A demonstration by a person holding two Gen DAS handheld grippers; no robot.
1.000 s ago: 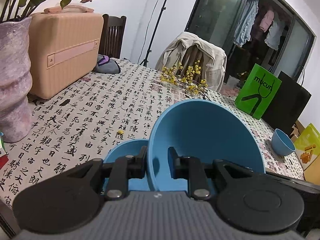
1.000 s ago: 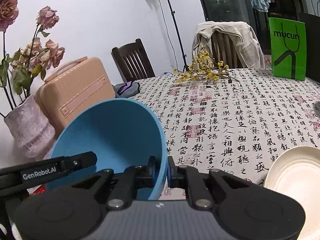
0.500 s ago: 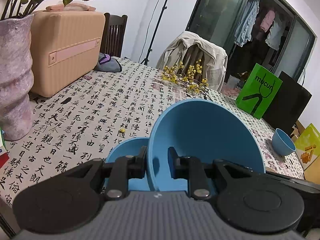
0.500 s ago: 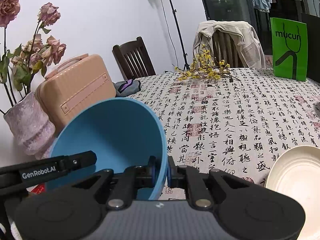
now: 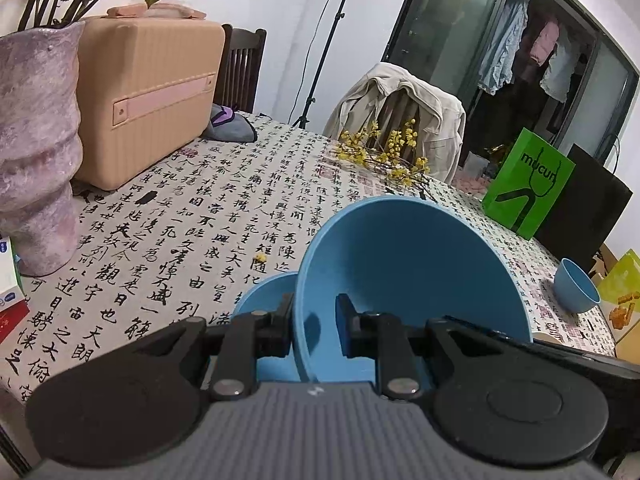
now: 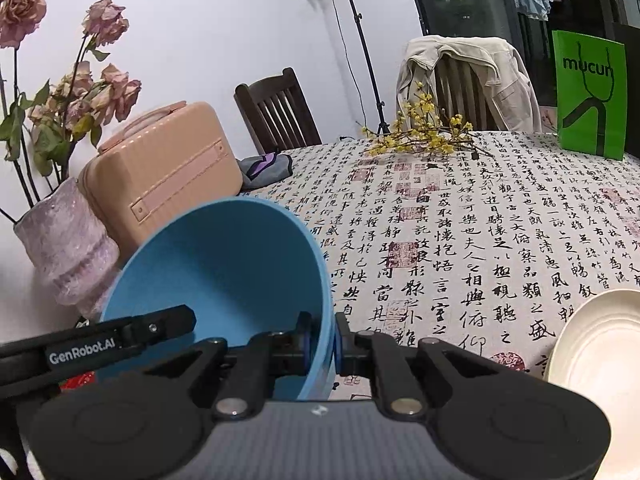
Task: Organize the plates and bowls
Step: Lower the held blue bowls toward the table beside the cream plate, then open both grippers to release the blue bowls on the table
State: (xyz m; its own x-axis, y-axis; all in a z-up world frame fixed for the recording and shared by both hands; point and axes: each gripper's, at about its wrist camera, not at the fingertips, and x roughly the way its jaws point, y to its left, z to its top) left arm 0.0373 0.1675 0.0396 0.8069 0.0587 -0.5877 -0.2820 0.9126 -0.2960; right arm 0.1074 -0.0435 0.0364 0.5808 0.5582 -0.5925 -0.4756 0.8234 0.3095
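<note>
Little has moved since the earlier frames: we find both tools and the bowl where they were a second ago, with only a slight drift of the background in the left wrist view.

At far left stands a mottled lilac ceramic vase (image 5: 38, 152) holding faded pink roses, and just beside it a peach hard-shell case (image 5: 148, 100), both on the tabletop (image 5: 192, 216) with its calligraphy-print cloth.

We see the left tool (image 5: 314, 326) nearly closed on the left rim of a large matte blue plastic bowl (image 5: 408, 280), one finger outside the wall and one inside. Whether the inner pad presses on the wall, we cannot tell with certainty. A second blue bowl (image 5: 264, 300) shows behind and below the left finger, partly hidden.

In the right wrist view, the right tool (image 6: 323, 342) is clamped tight on the opposite rim of the same large bowl (image 6: 224, 276), which hangs tilted above the cloth, its opening facing the cameras.

Further right lie a spray of yellow blossoms (image 5: 384, 156), a green paper bag (image 5: 528, 188), a small blue bowl (image 5: 576, 288) near the tabletop's right edge, and a cream ribbed plate (image 6: 600, 344) beside the right tool.
</note>
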